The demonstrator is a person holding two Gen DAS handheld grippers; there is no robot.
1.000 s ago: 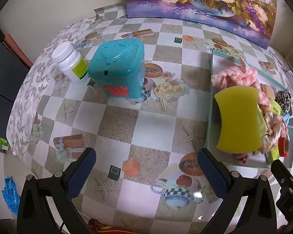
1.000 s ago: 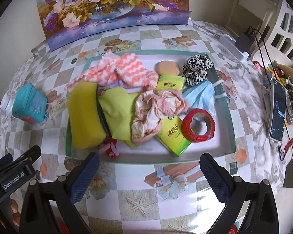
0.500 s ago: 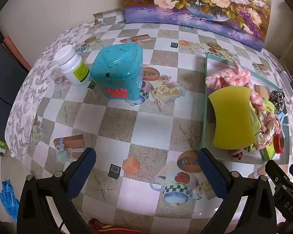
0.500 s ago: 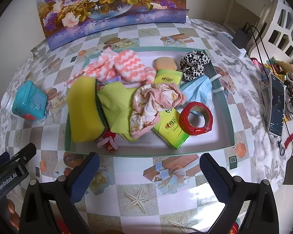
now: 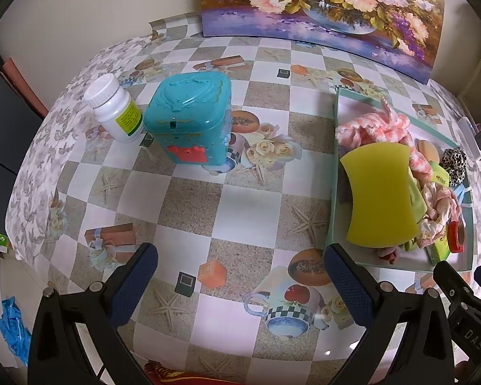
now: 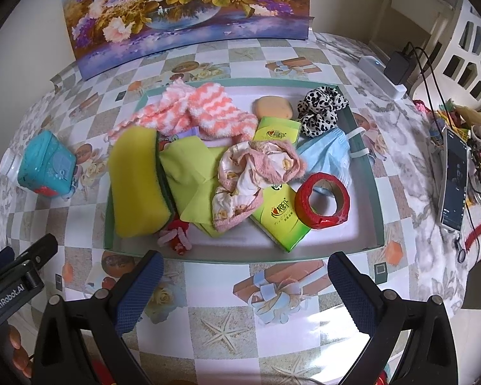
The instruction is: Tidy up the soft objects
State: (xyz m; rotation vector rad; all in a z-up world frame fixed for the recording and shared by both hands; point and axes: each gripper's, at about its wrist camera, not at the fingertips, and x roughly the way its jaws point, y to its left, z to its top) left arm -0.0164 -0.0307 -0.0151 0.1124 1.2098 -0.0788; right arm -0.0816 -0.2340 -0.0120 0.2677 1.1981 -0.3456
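Observation:
A green-rimmed tray (image 6: 376,192) holds a yellow sponge (image 6: 138,183), pink striped socks (image 6: 205,112), a lime cloth (image 6: 192,176), a pink floral cloth (image 6: 253,176), a leopard scrunchie (image 6: 320,109), a blue face mask (image 6: 328,157), tissue packs (image 6: 279,218) and a red tape roll (image 6: 322,200). My right gripper (image 6: 245,268) is open and empty, just in front of the tray's near rim. My left gripper (image 5: 240,260) is open and empty over the tablecloth, left of the tray (image 5: 333,211) and sponge (image 5: 380,195).
A teal plastic box (image 5: 189,122) and a white pill bottle (image 5: 115,109) stand at the table's left. A flower painting (image 6: 182,9) leans at the back. A phone (image 6: 453,179), cables and a charger (image 6: 397,67) lie at the right edge.
Both grippers have drawn back toward the table's near edge; the tray and box look farther away. Nothing was grasped or moved.

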